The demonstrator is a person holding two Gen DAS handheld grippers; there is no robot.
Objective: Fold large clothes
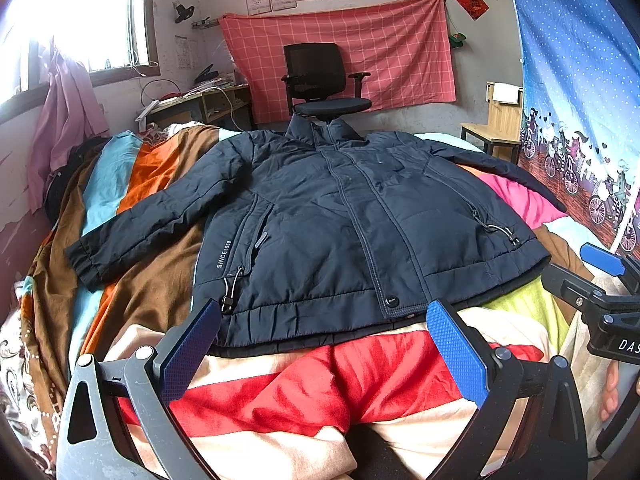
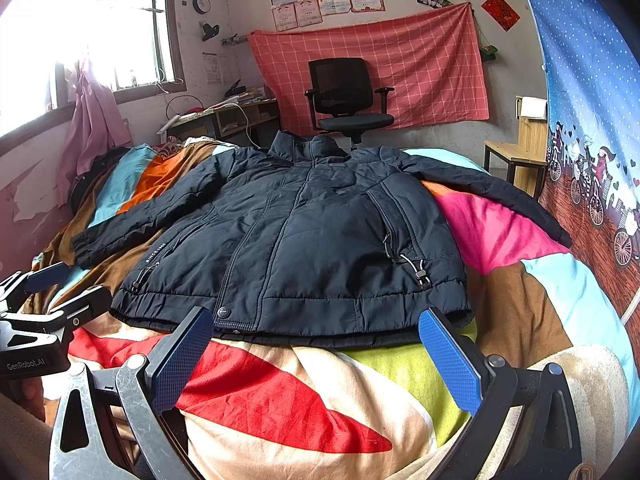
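A dark navy padded jacket point(image 1: 340, 220) lies flat, front up and zipped, on a bed; it also shows in the right wrist view point(image 2: 304, 240). Both sleeves are spread outward, its collar points to the far end and its hem faces me. My left gripper point(image 1: 324, 320) is open and empty, hovering just before the hem's left-centre part. My right gripper point(image 2: 316, 328) is open and empty, just before the hem's right part. Each gripper shows at the edge of the other's view: the right one point(image 1: 600, 276) and the left one point(image 2: 52, 288).
The bed is covered by a multicoloured striped blanket point(image 1: 320, 380). A black office chair point(image 1: 324, 80) stands beyond the bed's far end, a desk point(image 1: 200, 108) at the back left, a wooden stool point(image 1: 496, 128) at the back right. A blue patterned curtain point(image 1: 580, 100) hangs along the right.
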